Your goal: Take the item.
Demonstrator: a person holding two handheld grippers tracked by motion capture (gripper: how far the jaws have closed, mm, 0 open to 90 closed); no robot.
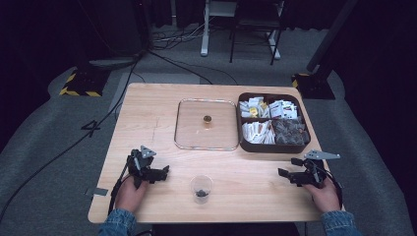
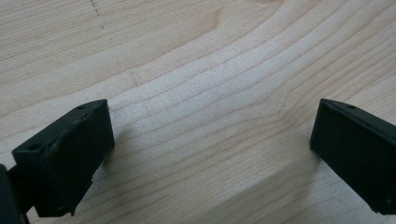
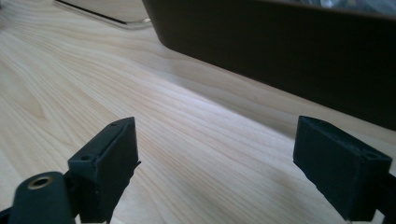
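My left gripper (image 1: 165, 172) rests low over the wooden table (image 1: 147, 113) near its front left, jaws open, pointing right; in the left gripper view my left gripper (image 2: 212, 140) has bare wood between its jaws. My right gripper (image 1: 289, 167) sits near the front right, open, pointing left toward the dark brown box (image 1: 273, 146). In the right gripper view my right gripper (image 3: 215, 161) holds nothing, and the box wall (image 3: 280, 51) rises just beyond. A small clear cup (image 1: 201, 188) with dark bits inside stands between the two grippers.
A clear lid (image 1: 206, 125) with a small gold knob (image 1: 207, 119) lies flat at the table's middle, left of the box. The box holds several sachets and dark packets in compartments. Cables run over the grey floor behind the table.
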